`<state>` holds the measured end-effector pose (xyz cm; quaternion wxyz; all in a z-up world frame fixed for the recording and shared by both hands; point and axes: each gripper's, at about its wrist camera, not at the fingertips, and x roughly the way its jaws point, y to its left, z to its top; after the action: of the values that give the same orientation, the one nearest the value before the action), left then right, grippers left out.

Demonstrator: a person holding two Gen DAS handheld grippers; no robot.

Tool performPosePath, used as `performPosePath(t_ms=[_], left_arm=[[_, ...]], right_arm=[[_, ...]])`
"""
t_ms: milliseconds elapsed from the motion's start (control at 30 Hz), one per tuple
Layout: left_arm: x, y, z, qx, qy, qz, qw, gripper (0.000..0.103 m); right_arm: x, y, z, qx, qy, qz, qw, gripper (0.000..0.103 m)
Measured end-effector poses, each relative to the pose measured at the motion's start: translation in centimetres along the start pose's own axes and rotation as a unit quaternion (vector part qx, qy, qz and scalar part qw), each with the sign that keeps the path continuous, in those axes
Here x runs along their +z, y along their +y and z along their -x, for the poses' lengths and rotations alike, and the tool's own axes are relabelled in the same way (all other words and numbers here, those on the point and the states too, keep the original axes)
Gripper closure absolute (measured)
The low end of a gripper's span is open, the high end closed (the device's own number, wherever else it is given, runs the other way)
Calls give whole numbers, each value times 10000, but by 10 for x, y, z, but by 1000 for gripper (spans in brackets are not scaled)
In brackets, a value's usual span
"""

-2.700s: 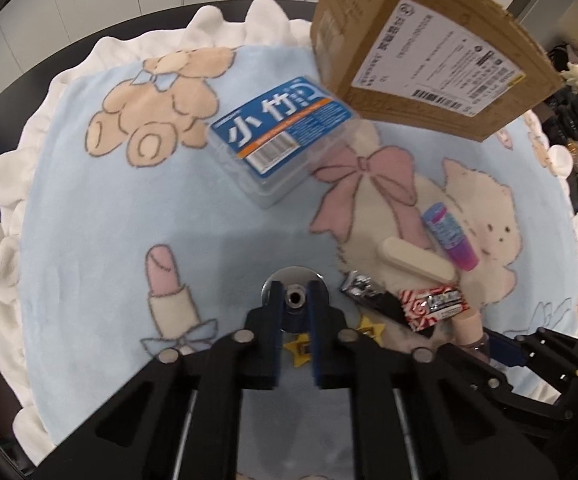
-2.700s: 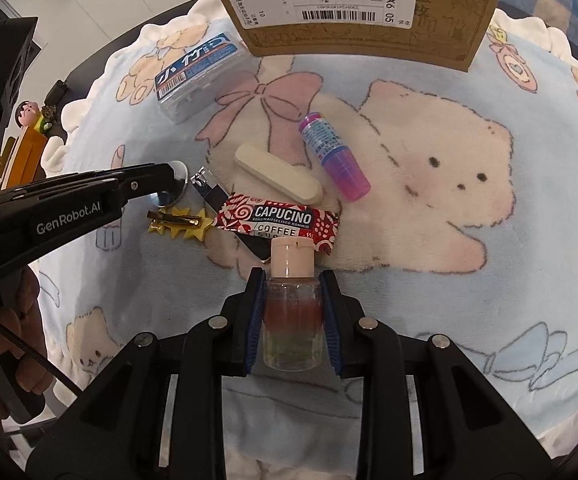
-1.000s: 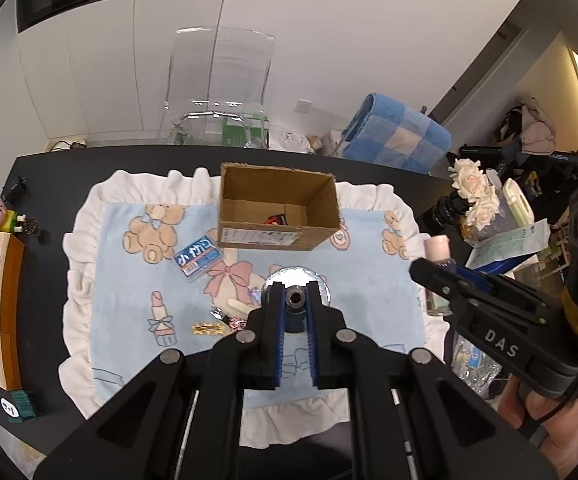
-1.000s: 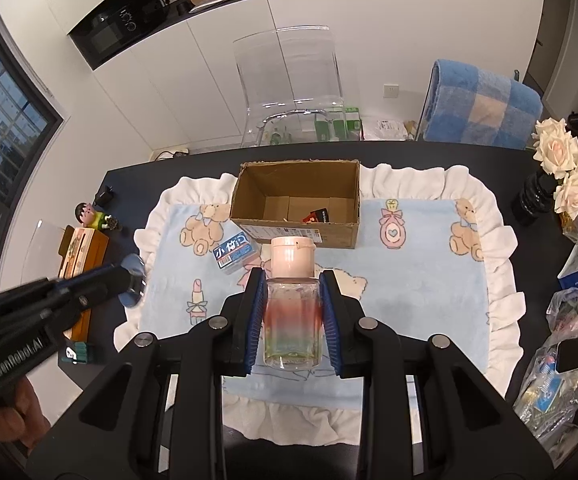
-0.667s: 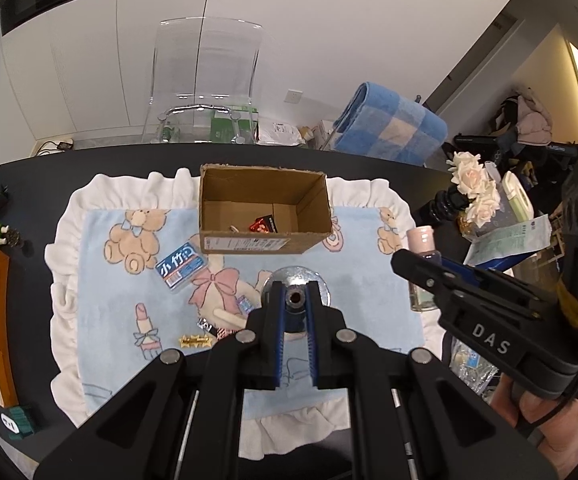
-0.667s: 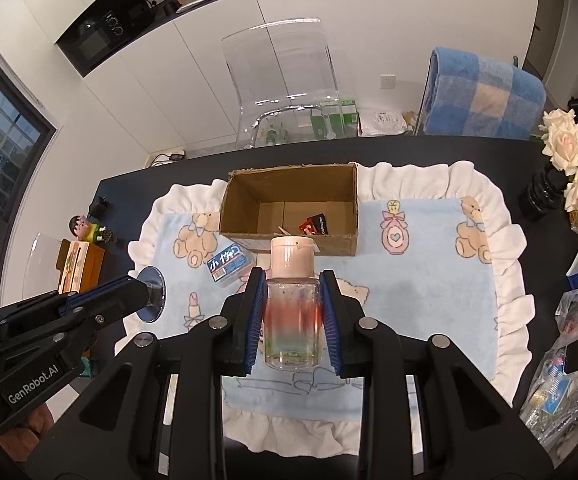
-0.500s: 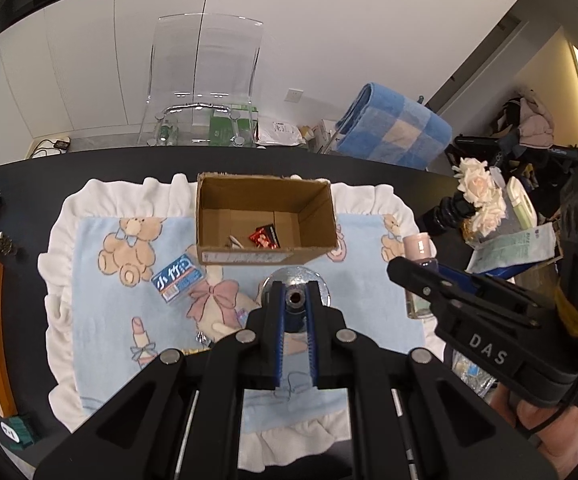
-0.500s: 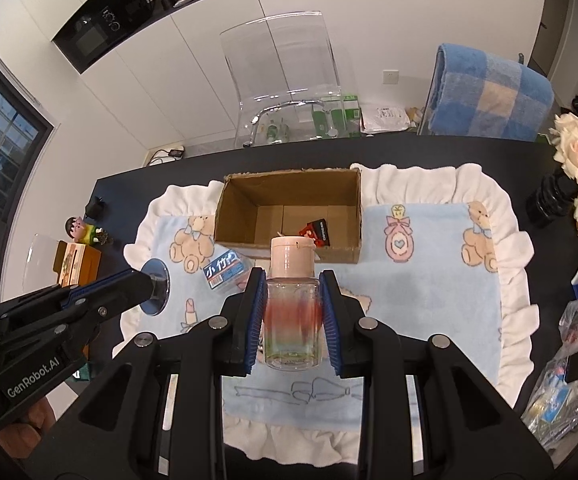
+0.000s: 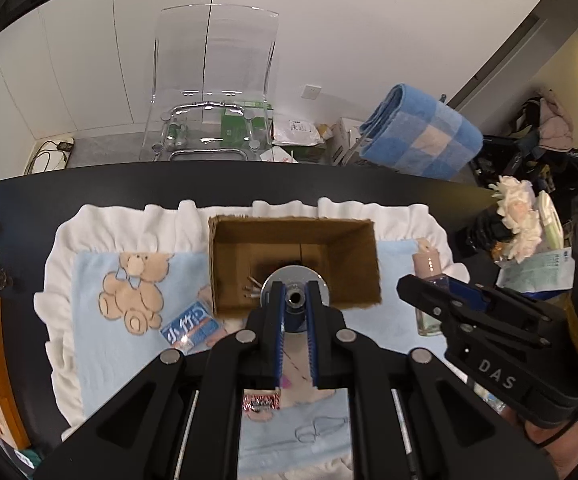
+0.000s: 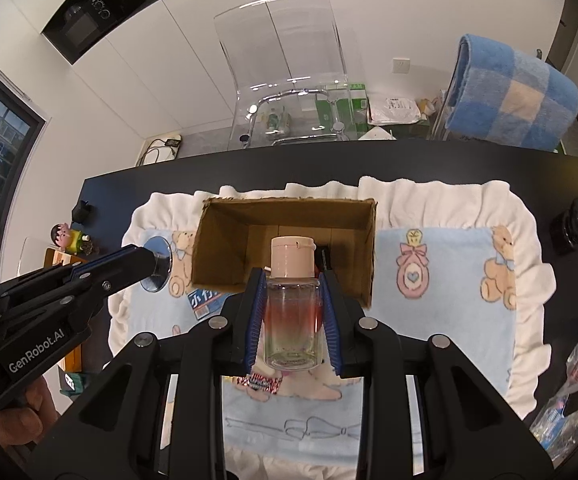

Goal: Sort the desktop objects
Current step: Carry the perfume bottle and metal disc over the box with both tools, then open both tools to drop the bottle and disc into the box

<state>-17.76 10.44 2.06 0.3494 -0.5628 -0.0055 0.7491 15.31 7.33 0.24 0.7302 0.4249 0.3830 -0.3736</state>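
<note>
Right gripper (image 10: 292, 312) clamped on clear bottle (image 10: 292, 320); left gripper (image 9: 293, 312) pinching metal disc (image 9: 295, 282). Risk: early release missing cardboard box (image 10: 363, 264).

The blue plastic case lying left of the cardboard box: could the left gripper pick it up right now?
Probably not: the left gripper is shut on a round metal disc, so its jaws are occupied, though nothing covers the blue case.

A clear chair (image 9: 213, 84) and blue checked blanket (image 9: 421, 136) stand behind the table (image 9: 89, 184).
</note>
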Motion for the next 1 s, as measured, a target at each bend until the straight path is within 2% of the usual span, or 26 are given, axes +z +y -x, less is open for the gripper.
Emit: performPosePath(t_ms=[200,367,1000], left_arm=[[19,2,-33,-42,130,19,9999,93],[28,5,-47,-66,137,26,9999,93],[31,5,-57,-9,288,-33,9996,93]], right_arm=[[15,-6,-30,-37,148,31,9999,75],[22,-10,-40,-32,189,43,9998,75],[28,-12,-56,-9,226,-35,9997,75]])
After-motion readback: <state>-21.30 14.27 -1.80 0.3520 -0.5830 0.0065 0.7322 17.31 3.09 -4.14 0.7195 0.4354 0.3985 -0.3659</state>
